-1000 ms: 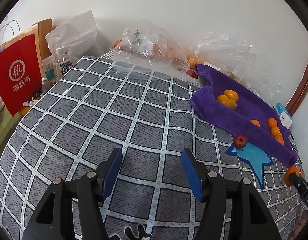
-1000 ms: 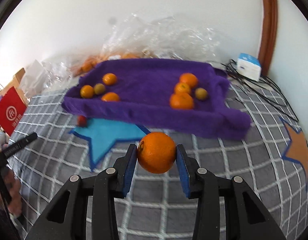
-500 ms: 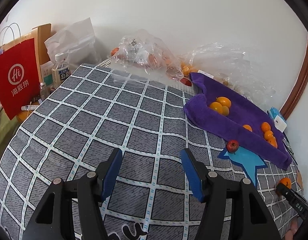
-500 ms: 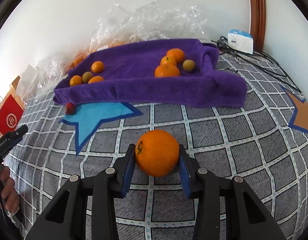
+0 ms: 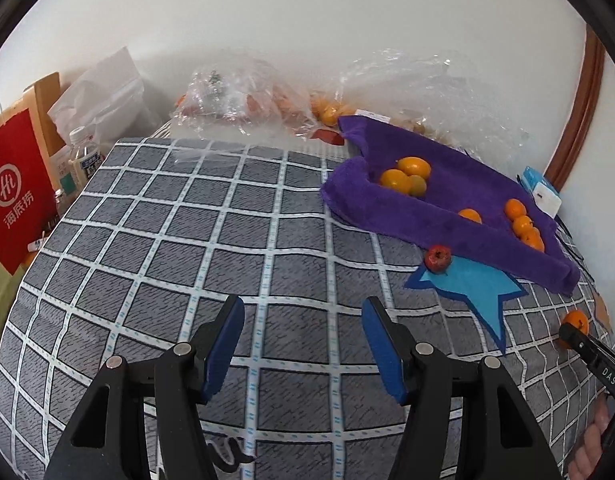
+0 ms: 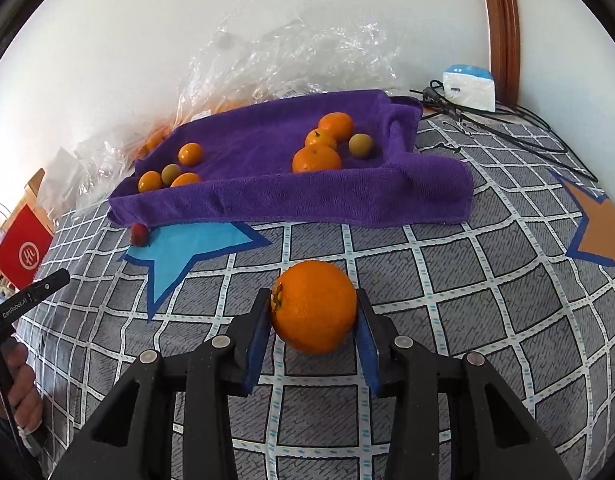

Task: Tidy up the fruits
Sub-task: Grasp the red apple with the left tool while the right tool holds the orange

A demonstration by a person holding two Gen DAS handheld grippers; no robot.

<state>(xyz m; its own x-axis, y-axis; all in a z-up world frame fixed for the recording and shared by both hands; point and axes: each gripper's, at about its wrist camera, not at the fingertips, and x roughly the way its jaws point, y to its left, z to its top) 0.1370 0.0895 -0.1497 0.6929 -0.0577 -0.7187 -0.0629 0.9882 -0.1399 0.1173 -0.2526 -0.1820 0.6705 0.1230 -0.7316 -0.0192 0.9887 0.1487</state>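
My right gripper (image 6: 313, 300) is shut on a large orange (image 6: 314, 307), low over the checked cloth in front of the purple towel (image 6: 307, 196). The towel holds several small oranges and greenish fruits in two groups (image 6: 323, 148) (image 6: 171, 172). A small red fruit (image 6: 139, 234) lies at the towel's left corner by the blue star (image 6: 187, 252). My left gripper (image 5: 303, 320) is open and empty over the checked cloth; its view shows the towel (image 5: 447, 216), the red fruit (image 5: 437, 258) and the held orange (image 5: 575, 326) at far right.
Clear plastic bags (image 5: 243, 100) with more fruit lie along the wall. A red paper bag (image 5: 15, 188) and a bottle (image 5: 81, 156) stand at the left. A white box (image 6: 469, 86) and black cables (image 6: 507, 128) lie at the right, near an orange star (image 6: 599, 228).
My right gripper has lowered the orange towards the cloth, tilting down, and stays shut on it. My left gripper has drawn back a little, still open.
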